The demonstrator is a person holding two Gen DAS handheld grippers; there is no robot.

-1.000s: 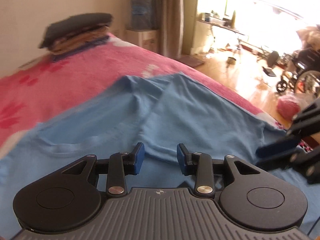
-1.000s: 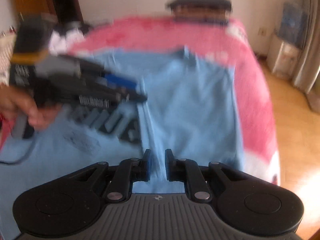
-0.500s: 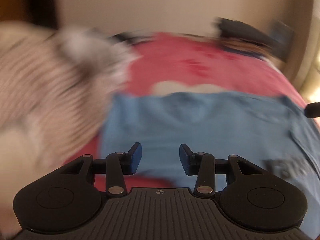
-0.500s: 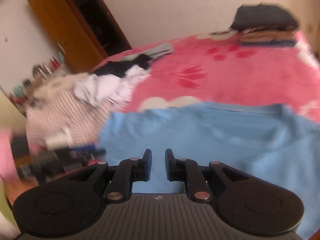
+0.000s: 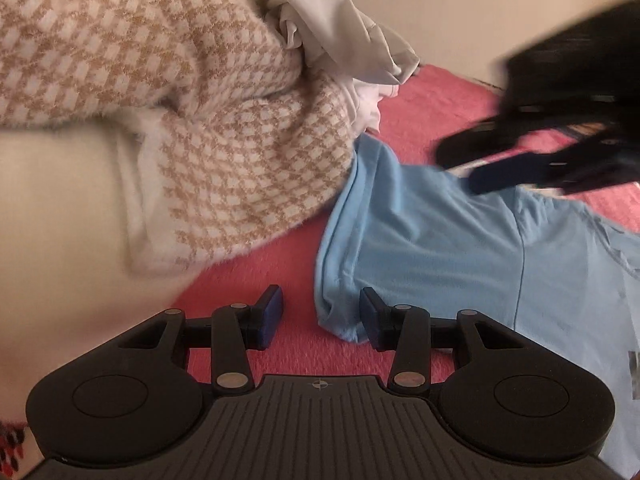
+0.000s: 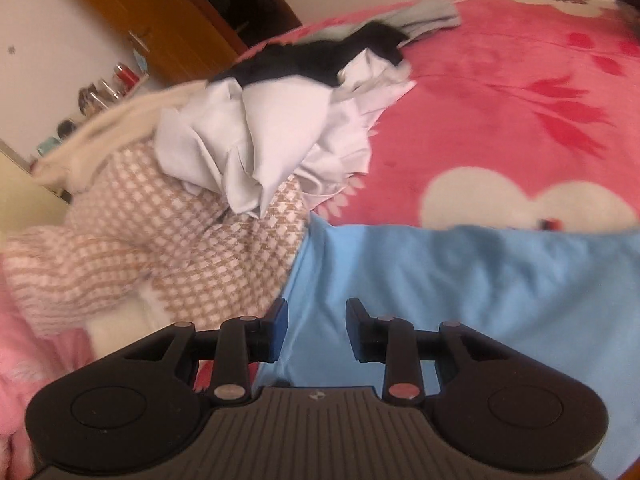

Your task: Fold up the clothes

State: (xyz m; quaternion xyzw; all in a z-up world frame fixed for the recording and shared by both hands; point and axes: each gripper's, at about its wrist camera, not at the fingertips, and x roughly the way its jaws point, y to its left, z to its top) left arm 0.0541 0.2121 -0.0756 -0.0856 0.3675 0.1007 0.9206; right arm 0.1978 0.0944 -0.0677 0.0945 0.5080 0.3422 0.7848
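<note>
Tight on the pile side, wide open across the bed

The checked fuzzy sweater [image 5: 224,152] bulged right up against the edge of the blue shirt [image 5: 432,248], with crumpled white cloth [image 6: 276,140] and a dark garment [image 6: 320,60] stacked behind it, so that whole side was blocked. Only a narrow strip of bare pink blanket [image 5: 288,264] ran between sweater and shirt hem, where the left gripper [image 5: 320,314] sat. The right gripper [image 5: 532,168] hung low over the shirt's far part. Beyond the shirt, the blanket lay open and flat in the right wrist view.
</note>
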